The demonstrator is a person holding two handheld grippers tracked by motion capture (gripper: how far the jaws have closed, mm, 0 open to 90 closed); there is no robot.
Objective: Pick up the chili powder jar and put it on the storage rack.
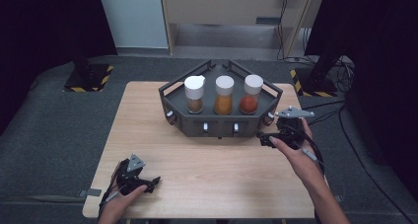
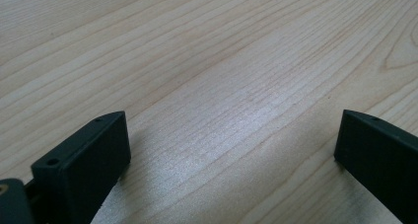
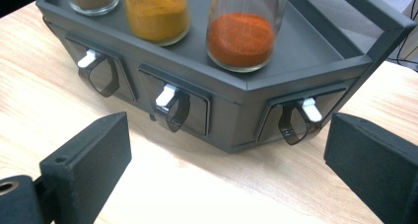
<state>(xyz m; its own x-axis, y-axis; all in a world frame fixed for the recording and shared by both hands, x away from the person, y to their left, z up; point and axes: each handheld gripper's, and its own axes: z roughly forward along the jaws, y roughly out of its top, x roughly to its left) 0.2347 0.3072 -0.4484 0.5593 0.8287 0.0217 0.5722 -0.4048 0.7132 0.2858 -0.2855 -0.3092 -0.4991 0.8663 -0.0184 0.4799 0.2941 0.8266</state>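
The right gripper sits just off the front right corner of the dark grey spice rack, jaws spread wide with nothing between them. In the right gripper view the rack's front wall fills the middle ground, and its three little drawer fronts each carry a white tab on a dark looped pull. The nearest one, the right-hand drawer pull, lies just ahead of the right jaw and slightly inward of it, not yet between the jaws.

That pull looks small, thin and probably a bit springy, so I'd judge a light pinch on the white tab or the loop is the place to take hold; squeeze too hard or come in crooked and it may slip out. The rack itself looks rigid and fairly heavy, likely to stay put under a gentle tug, though the glass jars on top could rattle: the red spice jar stands right above that corner, the yellow spice jar beside it.

Well away from the rack, near the table's front left corner, the left gripper rests low over bare wood, jaws wide apart, empty.
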